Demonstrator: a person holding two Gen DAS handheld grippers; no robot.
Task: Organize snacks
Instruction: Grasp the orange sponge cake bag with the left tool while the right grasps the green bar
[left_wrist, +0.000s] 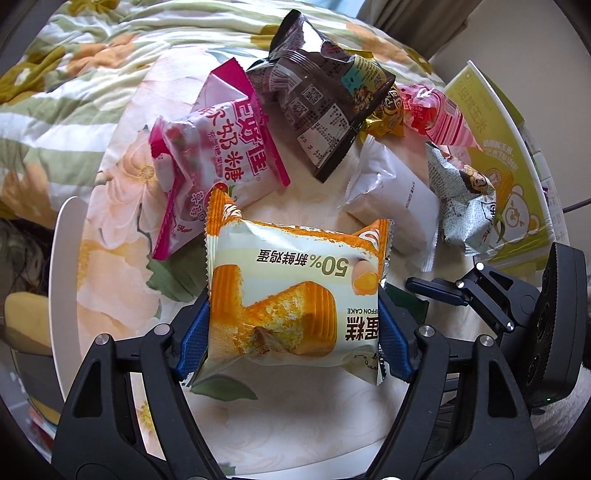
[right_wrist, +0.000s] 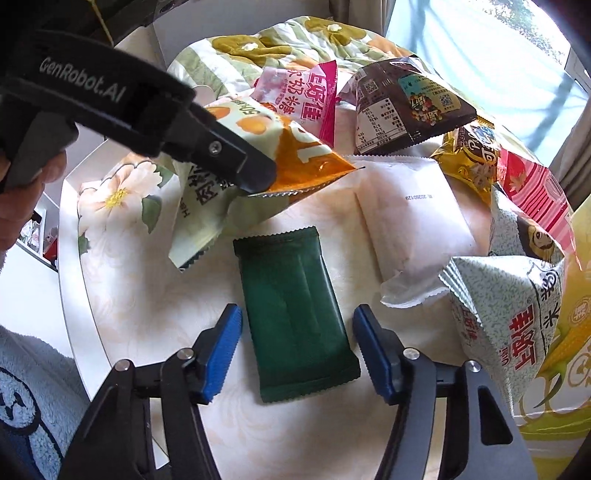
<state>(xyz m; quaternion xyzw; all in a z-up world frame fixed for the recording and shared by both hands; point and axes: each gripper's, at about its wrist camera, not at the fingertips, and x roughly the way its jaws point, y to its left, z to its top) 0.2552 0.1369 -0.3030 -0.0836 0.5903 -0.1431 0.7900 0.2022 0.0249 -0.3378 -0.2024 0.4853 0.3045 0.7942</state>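
My left gripper (left_wrist: 293, 328) is shut on an orange and white chiffon cake packet (left_wrist: 291, 295), held above the table; the packet also shows in the right wrist view (right_wrist: 236, 155), with the left gripper on it. My right gripper (right_wrist: 297, 350) is open, its blue pads on either side of a dark green packet (right_wrist: 295, 317) lying flat on the table. It also shows in the left wrist view (left_wrist: 436, 291). Behind lie a pink candy packet (left_wrist: 221, 155), a brown packet (left_wrist: 317, 103), a white packet (right_wrist: 410, 221) and a speckled grey packet (right_wrist: 506, 314).
The snacks lie on a round white table (right_wrist: 74, 280) with a floral cloth. A yellow-green corn box (left_wrist: 495, 147) stands at the right edge. A gold packet (right_wrist: 469, 155) and a red-pink packet (right_wrist: 535, 188) lie at the far right. A floral quilt (left_wrist: 92, 55) lies behind.
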